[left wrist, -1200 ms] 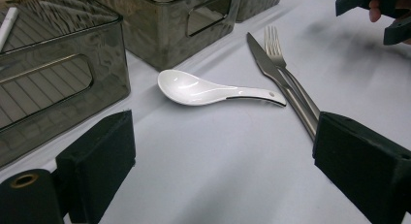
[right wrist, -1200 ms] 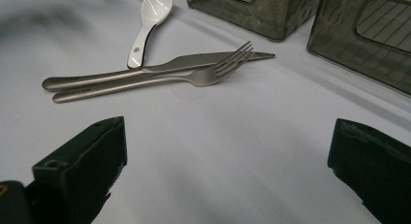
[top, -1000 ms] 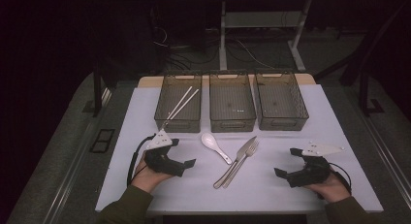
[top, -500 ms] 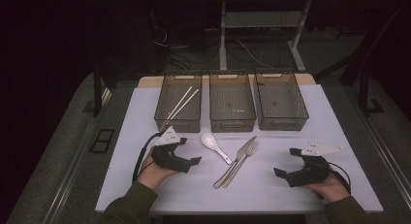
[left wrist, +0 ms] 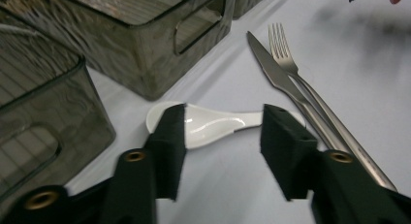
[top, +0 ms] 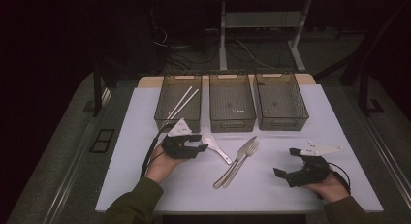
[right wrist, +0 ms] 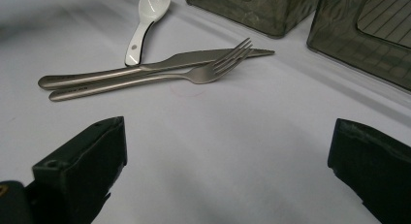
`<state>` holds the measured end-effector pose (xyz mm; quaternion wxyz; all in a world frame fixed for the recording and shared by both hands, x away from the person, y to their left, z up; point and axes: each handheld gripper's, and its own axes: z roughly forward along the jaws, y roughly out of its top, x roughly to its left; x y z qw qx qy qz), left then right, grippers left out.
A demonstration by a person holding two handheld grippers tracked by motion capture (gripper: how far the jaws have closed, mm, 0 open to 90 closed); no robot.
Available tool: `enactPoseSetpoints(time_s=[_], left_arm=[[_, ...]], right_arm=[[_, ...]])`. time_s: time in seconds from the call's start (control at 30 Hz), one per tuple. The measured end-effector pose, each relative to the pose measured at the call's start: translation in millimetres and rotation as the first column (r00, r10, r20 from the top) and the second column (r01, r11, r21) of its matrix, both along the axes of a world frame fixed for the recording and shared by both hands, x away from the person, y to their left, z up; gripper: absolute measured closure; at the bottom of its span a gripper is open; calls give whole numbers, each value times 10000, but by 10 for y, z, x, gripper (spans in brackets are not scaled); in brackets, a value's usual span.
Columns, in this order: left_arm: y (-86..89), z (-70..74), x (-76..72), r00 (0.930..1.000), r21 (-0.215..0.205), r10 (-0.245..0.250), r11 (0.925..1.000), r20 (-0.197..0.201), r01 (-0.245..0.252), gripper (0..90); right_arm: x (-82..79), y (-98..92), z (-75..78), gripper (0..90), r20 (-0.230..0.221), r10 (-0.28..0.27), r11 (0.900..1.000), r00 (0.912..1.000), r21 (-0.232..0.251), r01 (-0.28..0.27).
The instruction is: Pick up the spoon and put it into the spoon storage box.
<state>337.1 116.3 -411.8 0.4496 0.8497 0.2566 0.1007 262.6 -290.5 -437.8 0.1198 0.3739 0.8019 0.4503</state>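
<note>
Since the earlier frames, the left gripper (top: 201, 147) has been carried across the sheet toward the white spoon (top: 215, 146), and its jaws have just been closing, from wide to roughly a third of their spread. They now stand on either side of the spoon, one jaw across its bowl and the other at its handle, as seen in the left gripper view (left wrist: 208, 124); whether the pads already press on it cannot be told, and a gap appears to remain, so the spoon is judged not yet gripped. It lies flat on the white table sheet (top: 300, 112).

Taken from the spoon as landmark: the knife (top: 238, 161) and fork (top: 242, 162) lie just beside its handle end, side by side and touching each other; three dark bins stand beyond it, the left bin (top: 178, 103) already holding chopsticks (top: 181, 103), the middle bin (top: 231, 102) directly behind the bowl. The right gripper (top: 286, 161) is held well apart from the spoon, past the cutlery, with its jaws wide and nothing between them.

The step in hand is judged to be the pick-up of the spoon. The closing must be finished squarely, and the spoon then lifted clear without the knife being nudged.
</note>
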Motion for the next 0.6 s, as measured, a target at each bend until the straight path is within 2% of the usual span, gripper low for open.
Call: enactPoseSetpoints(time_s=[0.13,0.3,0.37,0.53,0.6], left_arm=[[-84,22,98,9995,211,182,9996,268,-188,711],[-142,21,241,9988,244,445,9987,196,-450,846],[-176,8,284,9993,290,366,9989,115,-370,887],[-325,-55,353,10000,666,44,9978,-14,-43,889],[-393,-78,382,10000,977,-38,9952,52,32,888]], right_arm=[[0,-9,-1,5,-28,-20,10000,10000,-2,20],[2,-9,-3,5,-10,18,10000,10000,-13,-18],[3,-10,-4,5,-30,6,10000,10000,-3,-6],[4,-11,-5,5,-21,12,10000,10000,-5,-12],[4,-11,-6,5,-35,13,10000,10000,-9,-13]])
